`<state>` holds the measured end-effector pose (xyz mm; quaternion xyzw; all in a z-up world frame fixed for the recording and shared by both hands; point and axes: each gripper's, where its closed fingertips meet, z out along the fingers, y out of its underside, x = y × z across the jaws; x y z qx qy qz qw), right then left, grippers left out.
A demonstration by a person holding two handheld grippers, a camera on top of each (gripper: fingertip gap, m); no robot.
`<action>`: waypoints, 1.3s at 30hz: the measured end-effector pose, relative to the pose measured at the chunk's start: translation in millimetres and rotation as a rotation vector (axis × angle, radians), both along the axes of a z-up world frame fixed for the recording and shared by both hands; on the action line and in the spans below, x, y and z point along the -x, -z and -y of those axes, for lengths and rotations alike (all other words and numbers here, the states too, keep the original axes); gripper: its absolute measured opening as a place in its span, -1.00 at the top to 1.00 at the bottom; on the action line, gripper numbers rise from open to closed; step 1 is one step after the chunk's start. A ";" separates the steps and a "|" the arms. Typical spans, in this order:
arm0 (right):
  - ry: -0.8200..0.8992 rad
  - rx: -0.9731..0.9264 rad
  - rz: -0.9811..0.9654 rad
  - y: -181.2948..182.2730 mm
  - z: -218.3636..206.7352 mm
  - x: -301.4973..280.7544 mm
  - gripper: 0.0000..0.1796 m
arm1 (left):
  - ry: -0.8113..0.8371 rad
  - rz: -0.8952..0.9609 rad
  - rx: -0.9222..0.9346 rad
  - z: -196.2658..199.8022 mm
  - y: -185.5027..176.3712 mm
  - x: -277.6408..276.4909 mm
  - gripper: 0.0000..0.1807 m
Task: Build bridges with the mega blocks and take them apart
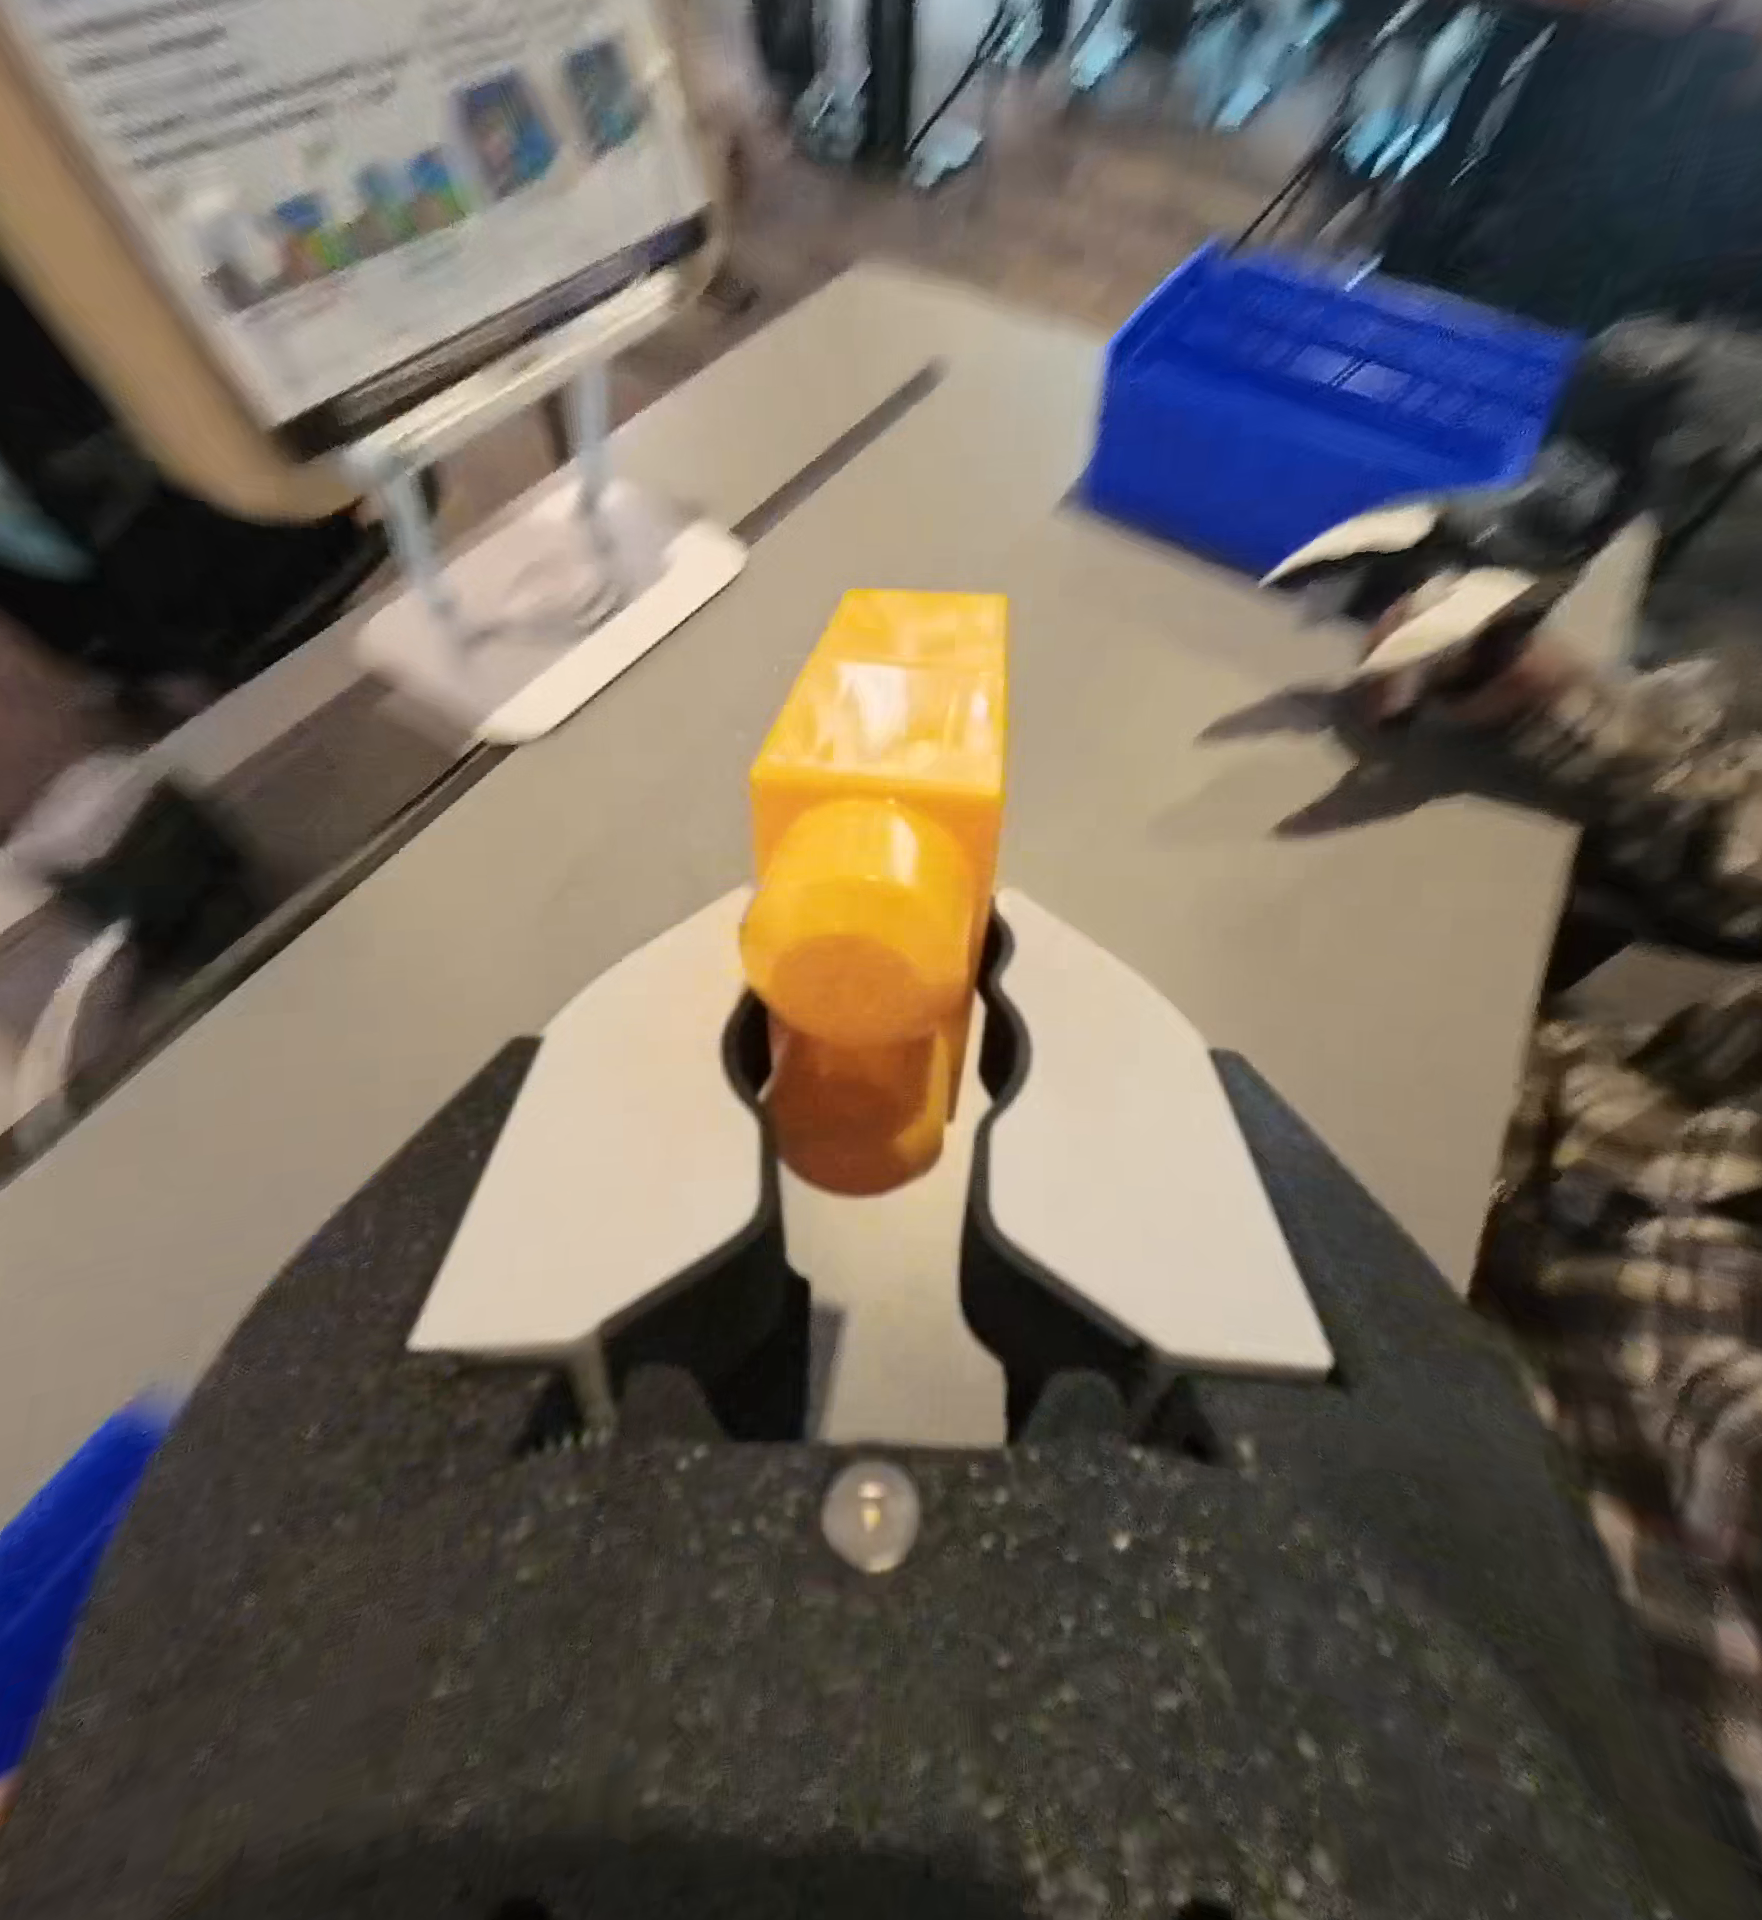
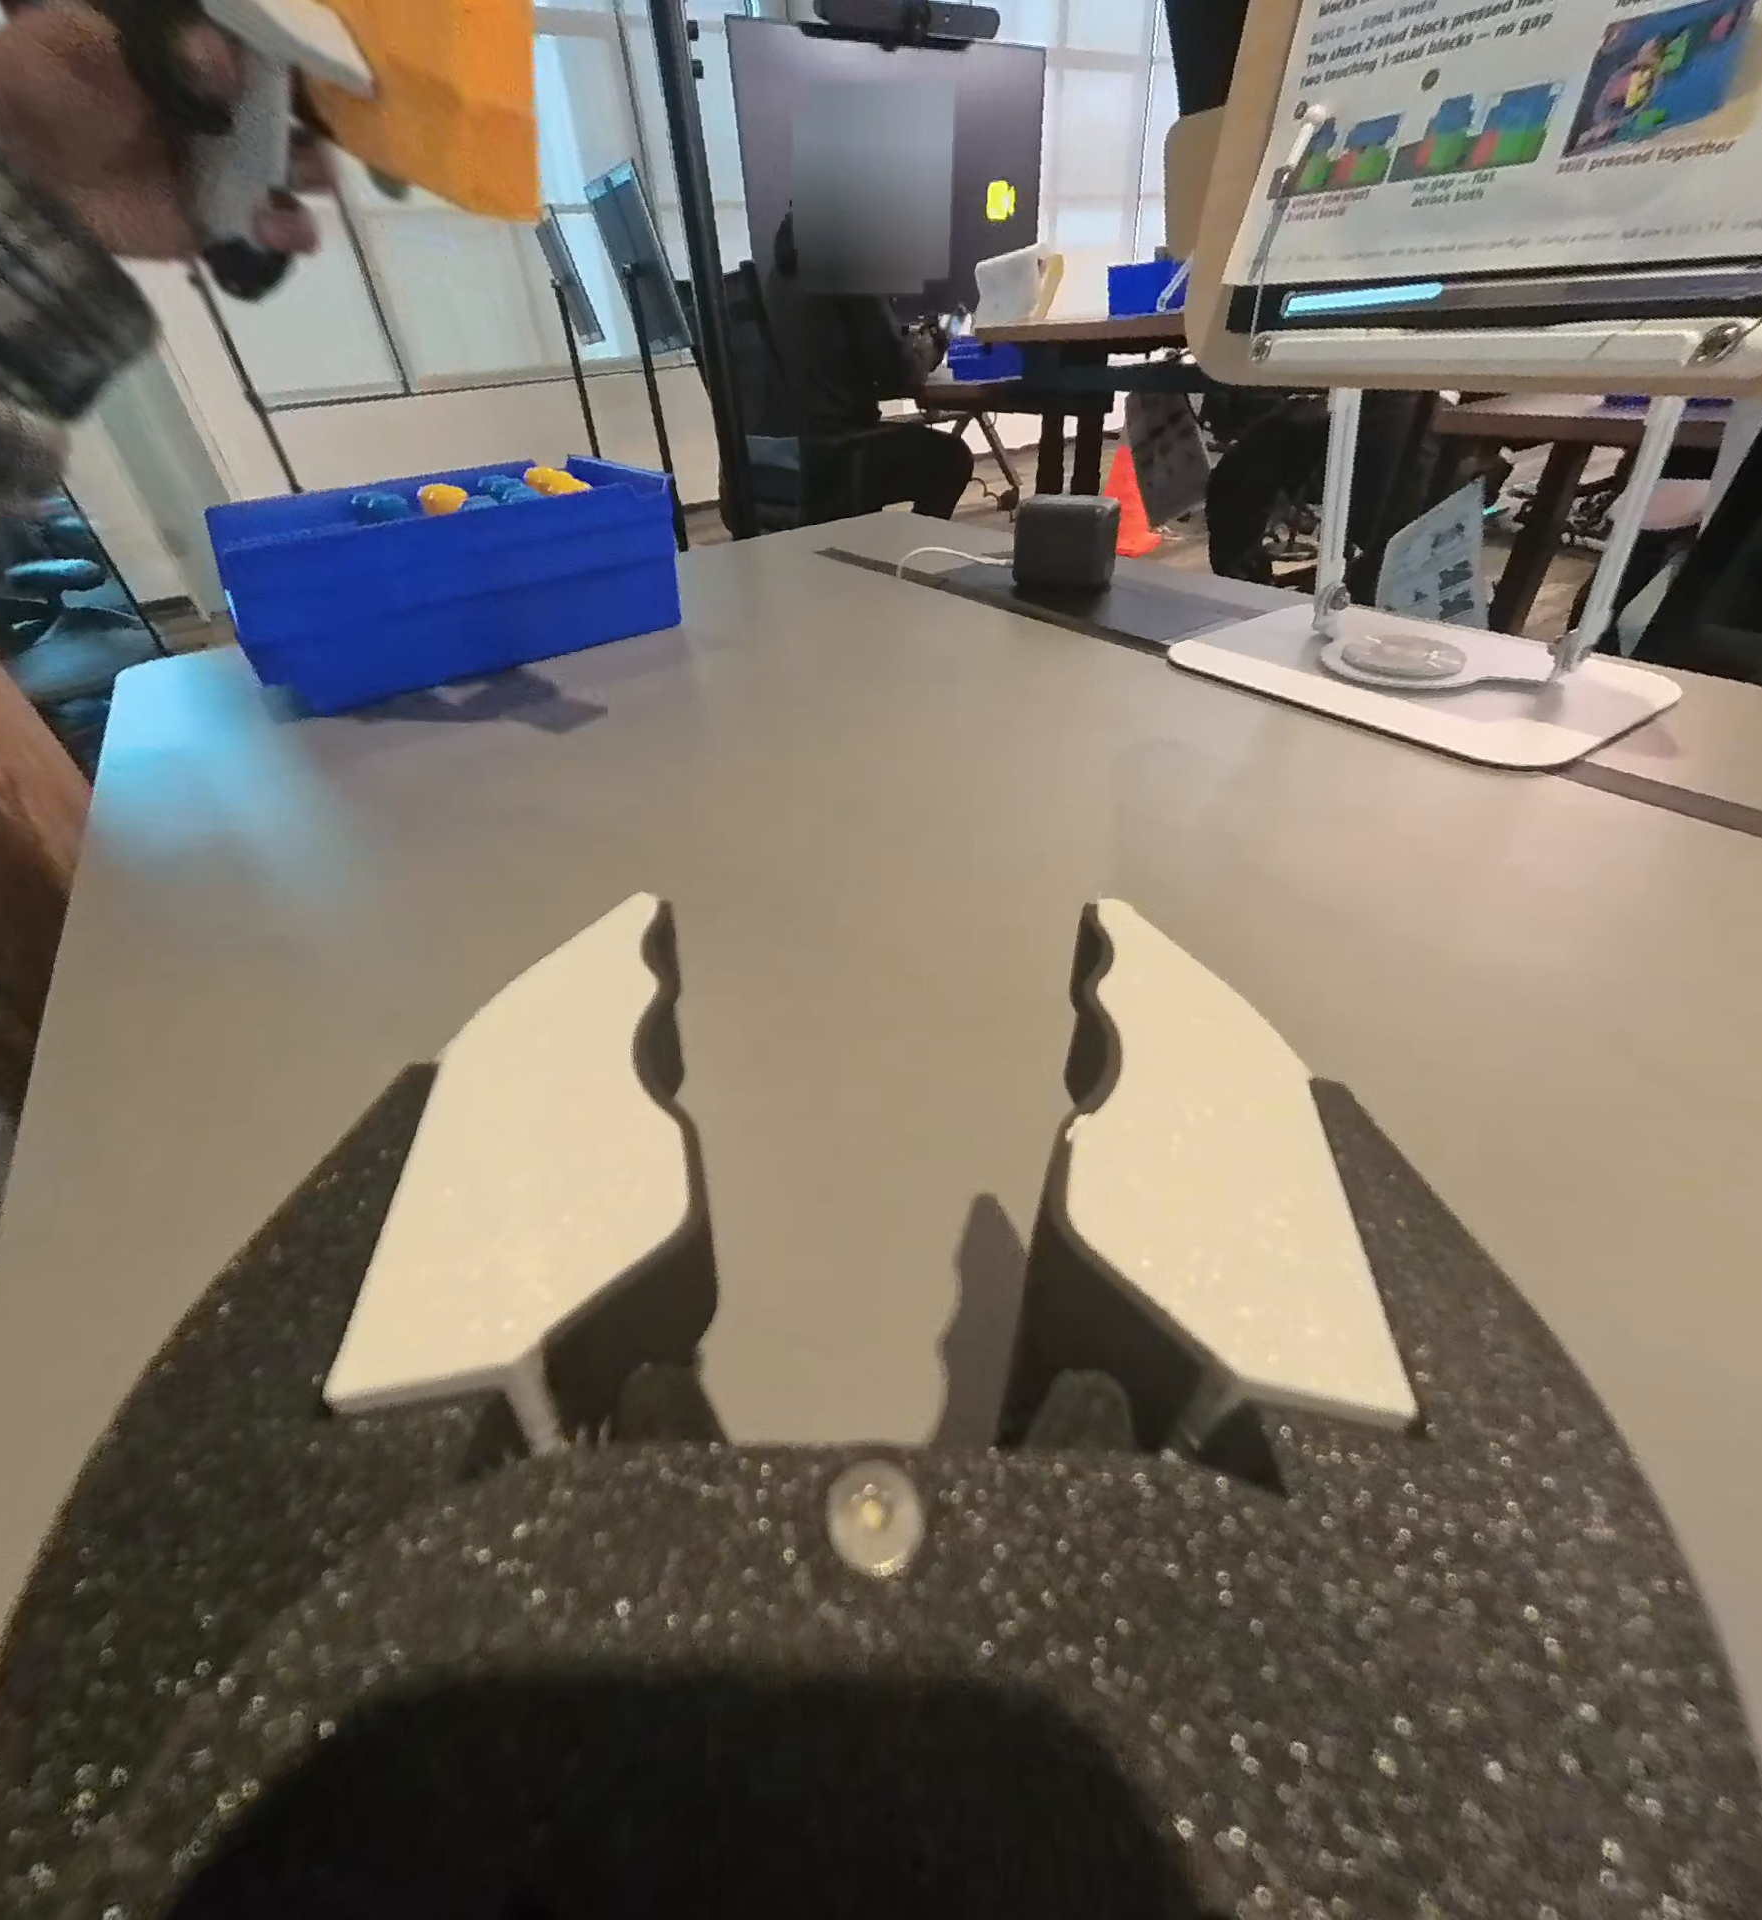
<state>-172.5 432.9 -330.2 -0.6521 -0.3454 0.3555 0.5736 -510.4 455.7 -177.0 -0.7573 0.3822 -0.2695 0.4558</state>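
Pretty early in the build by the look of it. The left hand-held gripper (image 1: 872,997) is clamped on a translucent orange plastic mega block (image 1: 882,831), a long one with round studs, held up in the air above the grey bench (image 2: 856,831). No bridge stands anywhere on the bench that I can see, so I'd guess this is the first piece coming out, or the last one going back. Can't say which from this alone.

The right hand-held gripper (image 2: 877,1018) has its white fingers spread wide with nothing between them, hovering low over bare bench.

The rest of the blocks sit in the blue plastic bin (image 2: 441,582) at the far corner of the bench; blue and yellow-orange studs poke above its rim.

Hard-to-see stuff:
- the left wrist view is badly smeared, so the block's stud count is a guess
- in the right wrist view the orange block is cropped at the top edge, only a corner shows
- most of the bin's contents are hidden behind its wall
- the white instruction sheet on a stand (image 2: 1542,135) is cut off at the frame
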 end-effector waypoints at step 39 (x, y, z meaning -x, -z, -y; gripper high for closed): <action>-0.310 0.305 -0.252 -88.9 -46.8 70.9 0.60 | 0.293 0.648 0.089 -16.1 107.7 -159.1 0.60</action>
